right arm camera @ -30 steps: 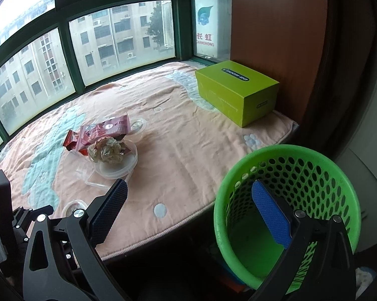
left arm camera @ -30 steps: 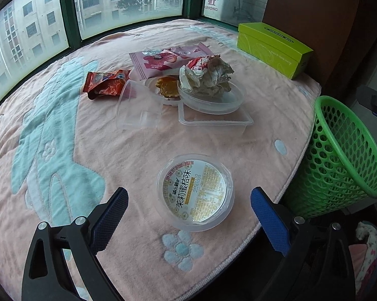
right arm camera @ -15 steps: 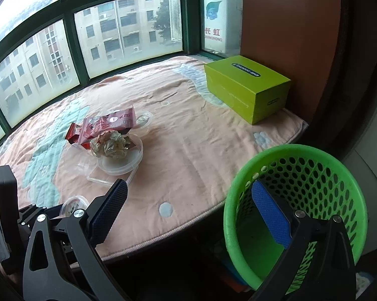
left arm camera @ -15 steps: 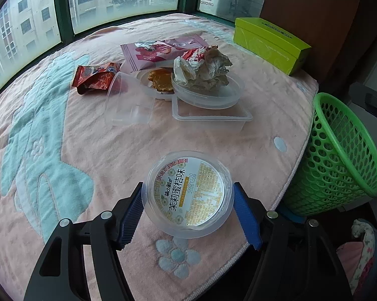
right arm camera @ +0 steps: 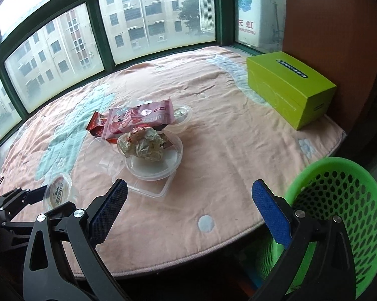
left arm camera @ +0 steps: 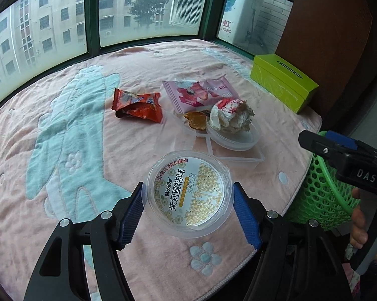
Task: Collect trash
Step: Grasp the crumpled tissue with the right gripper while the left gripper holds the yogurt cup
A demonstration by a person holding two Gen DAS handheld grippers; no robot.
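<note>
Since a second ago the left gripper [left arm camera: 188, 207] has closed in on the jelly cup [left arm camera: 188, 193] and lifted it a bit off the blanket [left arm camera: 63, 150], so it's clamped by the rim between both blue pads now. Right gripper [right arm camera: 189, 207] has swung in over the blanket edge, jaws wide, nothing in them.

Risk-wise, that cup is slick round plastic held only at the sides, so it could pop out on the way to the green basket [left arm camera: 326, 195]. The right gripper sits between cup and basket, kinda in the way. Wrappers [left arm camera: 138, 105], a wad of paper [left arm camera: 231, 116] and clear tubs [left arm camera: 236, 140] still wait behind.
</note>
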